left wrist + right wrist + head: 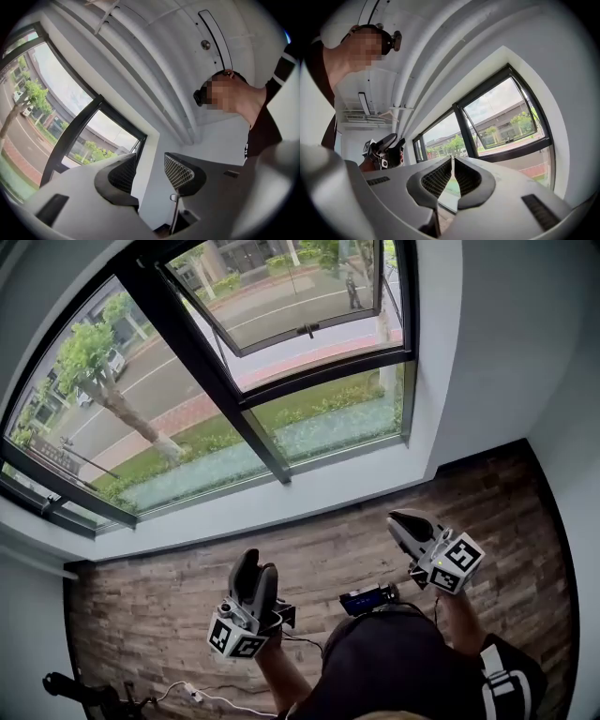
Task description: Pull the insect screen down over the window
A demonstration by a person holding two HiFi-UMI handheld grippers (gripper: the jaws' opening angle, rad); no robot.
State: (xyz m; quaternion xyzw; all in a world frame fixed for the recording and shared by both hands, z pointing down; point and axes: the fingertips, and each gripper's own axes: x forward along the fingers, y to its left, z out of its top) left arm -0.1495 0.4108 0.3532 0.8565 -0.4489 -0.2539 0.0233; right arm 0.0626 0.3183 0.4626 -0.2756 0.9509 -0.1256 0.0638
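1. Stands on a wood-plank floor [169, 606], facing a wide, dark-framed window [228, 388] set in a white wall [506, 343]
2. Holds the left tool [256, 563] low in front of the body, over the floor and well short of the white sill [309, 486]
3. Has that left tool [150, 161] released: in the left gripper view the two mesh-faced pads stand apart, with nothing between them and only bare wall and a corner of the window [70, 126] behind the gap
4. Holds the right tool [408, 521] further forward and to the right, nearer the sill and well apart from the left tool
5. Has the right tool [453, 164] clenched: in the right gripper view its pads meet tip to tip and grasp nothing, with the window [497, 119] beyond them and the left tool [384, 150] off to the left
6. Looks through clear panes at a tree [89, 357], a strip of lawn and a road, with the upper right sash [281, 296] swung open outward
7. Cannot pick out the insect screen in any view, and touches the window with neither tool
8. Carries a small dark device [367, 598] with a blue screen at the waist, with a thin cable [202, 697] trailing over the floor at the lower left
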